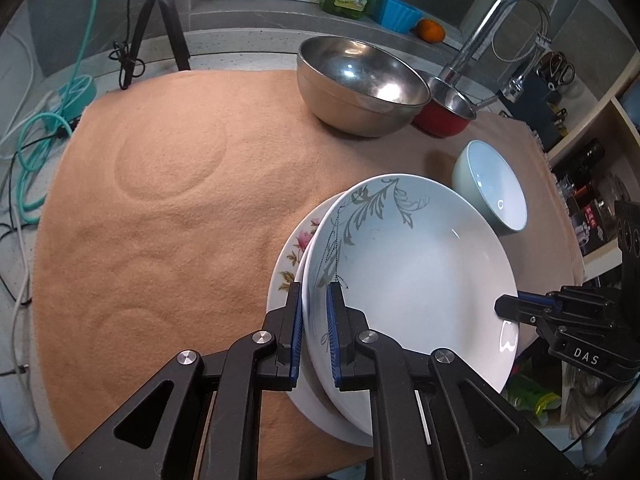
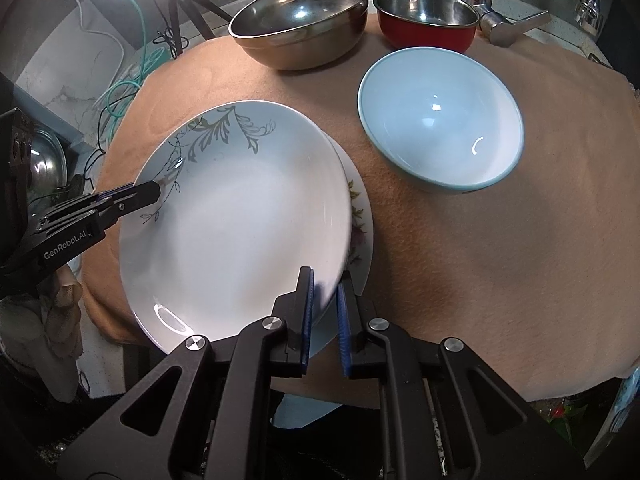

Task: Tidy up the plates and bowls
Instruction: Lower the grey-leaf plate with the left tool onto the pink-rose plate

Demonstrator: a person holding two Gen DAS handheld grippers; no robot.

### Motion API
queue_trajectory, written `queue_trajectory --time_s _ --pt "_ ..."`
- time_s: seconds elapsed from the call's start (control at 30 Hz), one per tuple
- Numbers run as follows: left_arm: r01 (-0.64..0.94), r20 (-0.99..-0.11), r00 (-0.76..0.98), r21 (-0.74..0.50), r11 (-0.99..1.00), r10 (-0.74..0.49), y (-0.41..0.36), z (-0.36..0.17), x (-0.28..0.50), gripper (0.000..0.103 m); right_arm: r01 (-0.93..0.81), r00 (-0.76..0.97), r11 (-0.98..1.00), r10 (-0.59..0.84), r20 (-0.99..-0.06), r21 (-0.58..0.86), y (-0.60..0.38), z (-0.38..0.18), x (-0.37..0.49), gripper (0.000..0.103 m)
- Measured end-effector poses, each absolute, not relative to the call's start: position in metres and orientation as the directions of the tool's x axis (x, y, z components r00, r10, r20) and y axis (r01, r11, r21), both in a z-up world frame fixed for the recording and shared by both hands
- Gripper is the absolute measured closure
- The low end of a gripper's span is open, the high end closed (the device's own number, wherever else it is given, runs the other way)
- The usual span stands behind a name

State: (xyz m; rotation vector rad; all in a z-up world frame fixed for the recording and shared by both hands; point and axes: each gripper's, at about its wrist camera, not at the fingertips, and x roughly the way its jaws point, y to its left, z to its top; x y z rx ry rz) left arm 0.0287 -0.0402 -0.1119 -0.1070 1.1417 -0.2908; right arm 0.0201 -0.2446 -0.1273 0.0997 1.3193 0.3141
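A white plate with a grey leaf pattern (image 1: 412, 264) (image 2: 240, 232) is held by both grippers at opposite rims. My left gripper (image 1: 316, 292) (image 2: 154, 192) is shut on its patterned edge. My right gripper (image 2: 326, 276) (image 1: 506, 306) is shut on the plain edge. Under it a floral plate (image 1: 290, 260) (image 2: 360, 220) lies on the tan cloth (image 1: 160, 200); whether the two plates touch I cannot tell. A light blue bowl (image 1: 492, 188) (image 2: 440, 120) stands upright just beyond the plates. Behind it are a big steel bowl (image 1: 360, 84) (image 2: 300, 20) and a red bowl (image 1: 444, 112) (image 2: 428, 20).
A chrome faucet (image 1: 492, 36) rises behind the red bowl. A black tripod (image 1: 160, 20) and teal cables (image 1: 40, 140) sit past the cloth's far left edge. Shelves with bottles (image 1: 592, 160) stand to the right. Round dents mark the left half of the cloth.
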Motion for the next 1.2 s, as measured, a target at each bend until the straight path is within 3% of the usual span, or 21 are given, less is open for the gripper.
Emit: queue_trajectory --time_s 1.2 --pt "0.317 -0.923 0.345 -0.054 0.947 -0.168 -0.059 -0.11 0.027 0.092 -0.193 0.194 0.956 0.259 -0.946 0.222 -0.236 -0.13 0.021 0.091"
